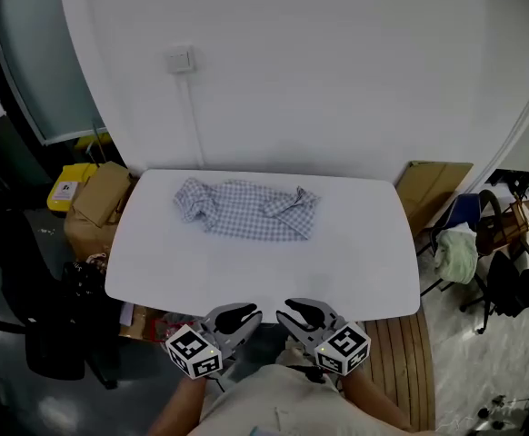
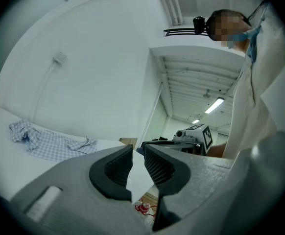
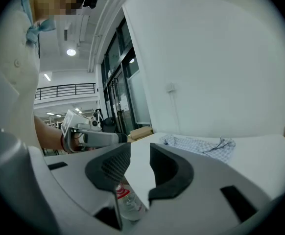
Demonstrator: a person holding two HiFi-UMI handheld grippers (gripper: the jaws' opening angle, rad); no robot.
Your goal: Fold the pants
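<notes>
Desk (image 1: 355, 271): white, rounded corners, set against a white wall.
Pants (image 1: 246, 209): blue-and-white check, crumpled, lying on the desk's far side near the wall.
Left gripper (image 1: 239, 317): at the desk's near edge, fingers toward the pants, well apart from them.
Right gripper (image 1: 298, 314): just beside the left gripper, also at the near edge.
Wall switch (image 1: 179, 60): above the desk, a cable running down from it.
Cardboard boxes (image 1: 101, 207): on the floor left of the desk.
Blue chair (image 1: 460, 212): right of the desk.

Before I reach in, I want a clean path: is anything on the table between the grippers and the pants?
Nothing visible: only bare table lies between the left gripper, right gripper and the crumpled pants.
</notes>
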